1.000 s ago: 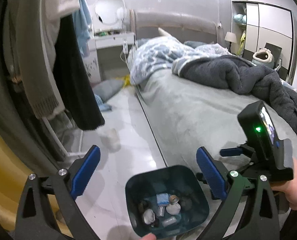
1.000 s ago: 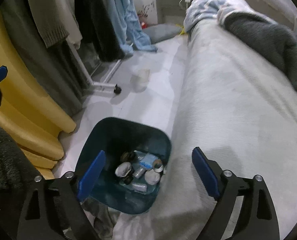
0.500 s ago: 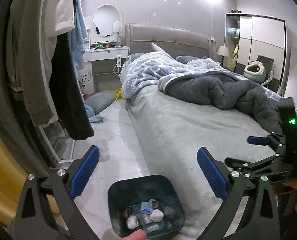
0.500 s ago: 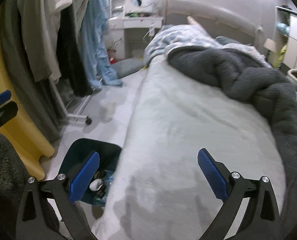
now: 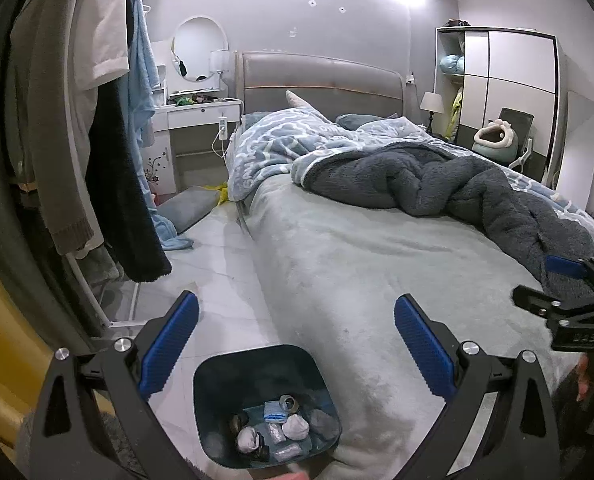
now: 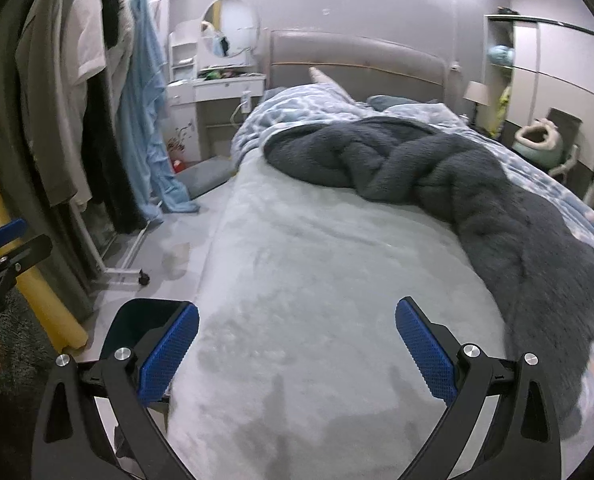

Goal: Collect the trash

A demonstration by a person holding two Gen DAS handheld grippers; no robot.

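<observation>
Left gripper: I am holding the left gripper (image 5: pixel 295 338) above the floor beside the bed, its jaws standing wide apart and gripping nothing.
Bin: I am seeing the dark teal bin (image 5: pixel 213 392) sitting on the floor below and between the left fingers, pressed against the side of the bed.
Trash: I am looking down at the trash (image 5: pixel 275 430) lying in the bottom of the bin: crumpled white wads, a small blue-and-white packet, a few dark rounded bits.
Right gripper: I am holding the right gripper (image 6: pixel 297 342) over the bed, jaws spread equally wide and empty; the bin is lying low to its left, mostly behind the left finger (image 6: pixel 169 354).
Clothes rack: hanging clothes (image 5: pixel 109 152) are crowding the left side of both views, with the rack's wheeled foot (image 6: pixel 131 274) standing on the floor beyond the bin.
Floor: a pale translucent object (image 6: pixel 175 258) is sitting on the floor between the rack foot and the bed; I cannot tell what it is.
Bed: the grey sheet (image 6: pixel 317 264) is stretching ahead of both grippers, with a dark fleece blanket (image 6: pixel 497 200) bunched across its far and right part.
Far wall: a white dressing table (image 5: pixel 199 114) is standing left of the headboard and a wardrobe (image 5: pixel 513 80) at the far right.
Hidden: the bin's inside is not showing in the right wrist view, and the near rim is being cut off at the bottom edge of the left wrist view.
</observation>
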